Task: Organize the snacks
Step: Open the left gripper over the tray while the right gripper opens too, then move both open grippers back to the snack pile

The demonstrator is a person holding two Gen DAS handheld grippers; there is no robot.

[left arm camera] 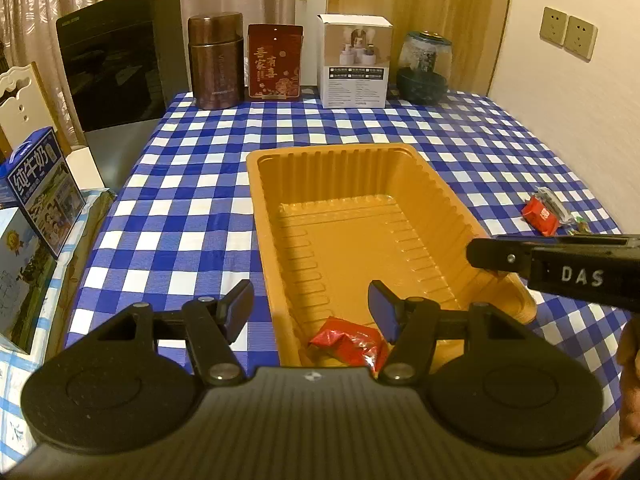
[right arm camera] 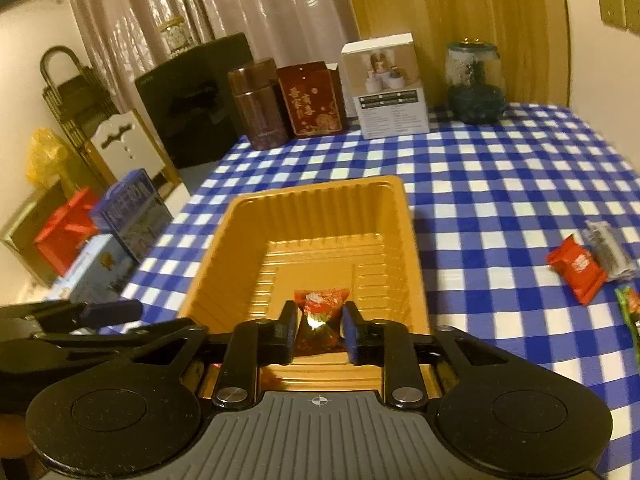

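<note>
Your right tool (right arm camera: 316,330) pinches a red snack (right arm camera: 320,316) over the orange tray (right arm camera: 320,200); your left tool (left arm camera: 310,314) hangs wide open, gripping nothing, at the tray's near corner.

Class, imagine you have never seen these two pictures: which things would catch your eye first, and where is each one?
The orange tray stands out first, mid-table on the blue checked tablecloth. Next is the red candy pinched in the right gripper just above the tray's near end, while the left gripper waits open over the near left rim. More wrapped snacks, led by a red packet, lie on the cloth to the tray's right.
</note>
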